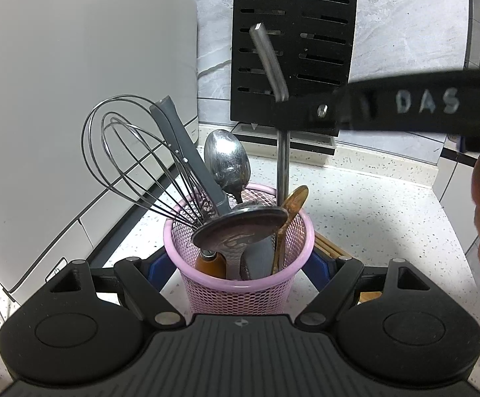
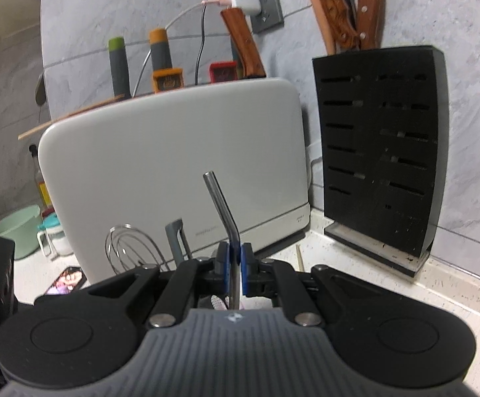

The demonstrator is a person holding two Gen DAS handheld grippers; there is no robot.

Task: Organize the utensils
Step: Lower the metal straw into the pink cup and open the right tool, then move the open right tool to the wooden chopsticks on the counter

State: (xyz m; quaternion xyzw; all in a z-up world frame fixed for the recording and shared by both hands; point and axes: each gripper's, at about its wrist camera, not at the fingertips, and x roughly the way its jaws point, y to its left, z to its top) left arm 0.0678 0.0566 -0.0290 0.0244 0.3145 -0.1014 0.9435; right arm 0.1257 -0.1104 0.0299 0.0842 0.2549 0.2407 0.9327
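On a speckled counter (image 1: 372, 205), seen from the left wrist, the left gripper (image 1: 240, 264) clamps a pink basket (image 1: 292, 264) already holding a whisk (image 1: 124, 152), spoons and a ladle; the right gripper (image 1: 306, 114) lowers a bent metal straw (image 1: 283, 165) into it. From the right wrist, blue pads (image 2: 245, 268) pinch the straw fast. Release appears to remain. Behind stand a grey appliance (image 2: 173, 165), a black knife block (image 2: 378, 152) and a grey tiled wall (image 2: 438, 16).

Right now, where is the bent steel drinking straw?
The bent steel drinking straw is pinched in the right gripper, its lower end inside the pink mesh utensil cup behind the wooden spoon, in front of the black knife block.
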